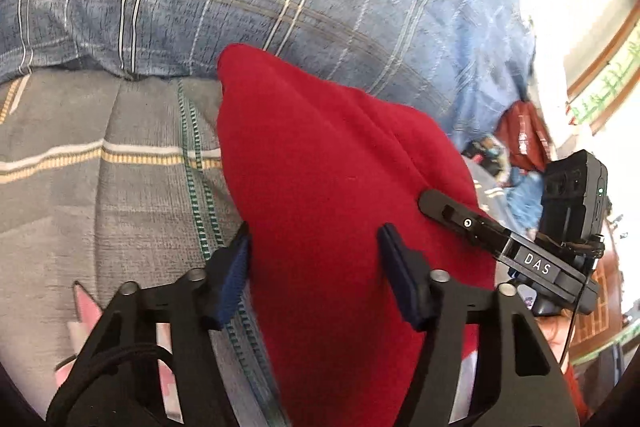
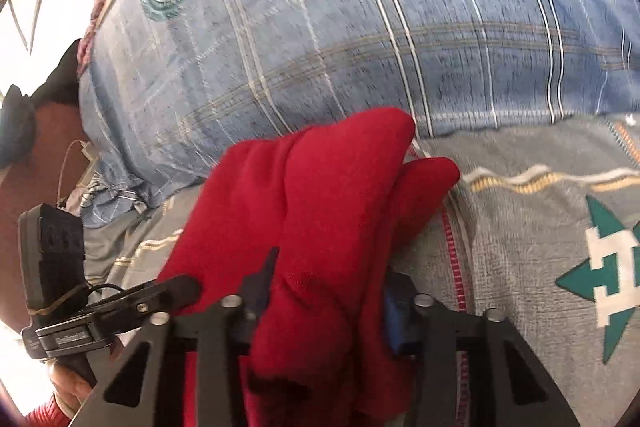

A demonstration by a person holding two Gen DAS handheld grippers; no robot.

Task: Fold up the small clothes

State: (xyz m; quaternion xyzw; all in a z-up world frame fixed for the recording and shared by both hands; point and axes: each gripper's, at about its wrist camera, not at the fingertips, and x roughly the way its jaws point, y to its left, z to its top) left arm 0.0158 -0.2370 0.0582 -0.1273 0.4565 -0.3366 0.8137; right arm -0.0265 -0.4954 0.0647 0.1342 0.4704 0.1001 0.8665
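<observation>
In your left view, your left tongs (image 1: 316, 259) are spread wide with the red cloth (image 1: 320, 163) lying between the pads on the grey bed cover (image 1: 100, 155), not pinched, so you still have folding to do. In your right view, your right tongs (image 2: 328, 291) pinch a thick bunch of the red cloth (image 2: 320, 187), doubled over but still lumpy, near the blue checked pillow (image 2: 360, 27)
</observation>
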